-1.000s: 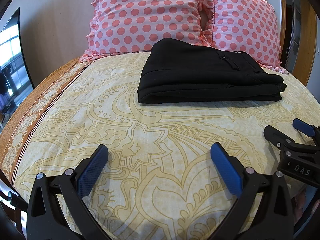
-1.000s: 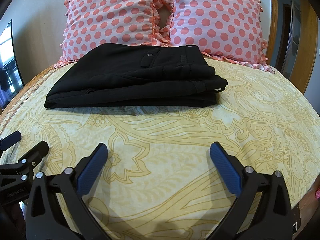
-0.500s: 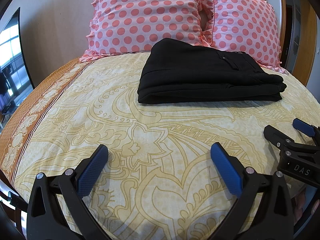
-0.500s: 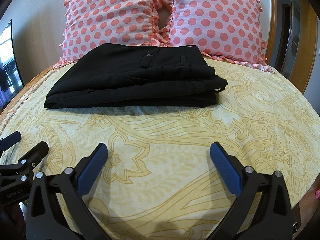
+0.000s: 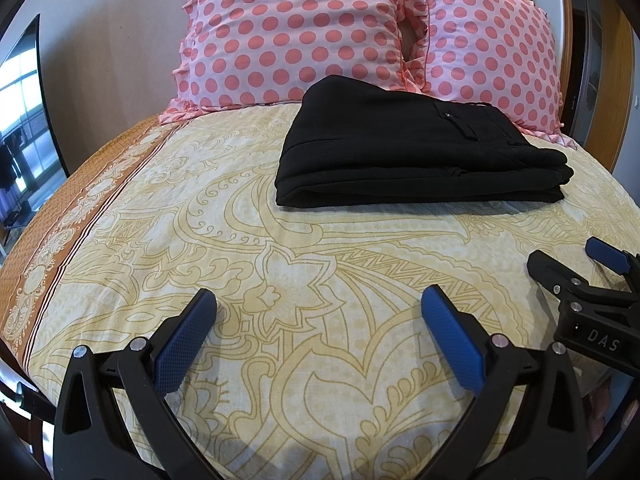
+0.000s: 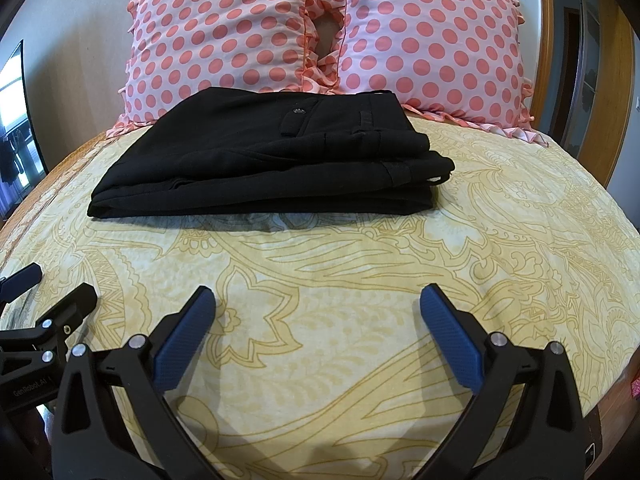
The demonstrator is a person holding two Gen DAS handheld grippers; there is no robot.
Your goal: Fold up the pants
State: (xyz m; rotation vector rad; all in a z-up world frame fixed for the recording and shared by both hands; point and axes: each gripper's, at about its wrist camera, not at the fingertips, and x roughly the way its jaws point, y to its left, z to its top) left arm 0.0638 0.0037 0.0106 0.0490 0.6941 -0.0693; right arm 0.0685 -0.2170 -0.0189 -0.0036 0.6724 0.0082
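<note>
Black pants lie folded in a flat stack on the yellow patterned bed cover, near the pillows; they also show in the right wrist view, back pocket button up. My left gripper is open and empty, low over the cover, well short of the pants. My right gripper is open and empty, likewise short of the pants. The right gripper also shows at the right edge of the left wrist view, and the left gripper at the left edge of the right wrist view.
Two pink polka-dot pillows stand against the headboard behind the pants. The bed's orange border runs along its left edge. A window is at far left; a wooden door frame at right.
</note>
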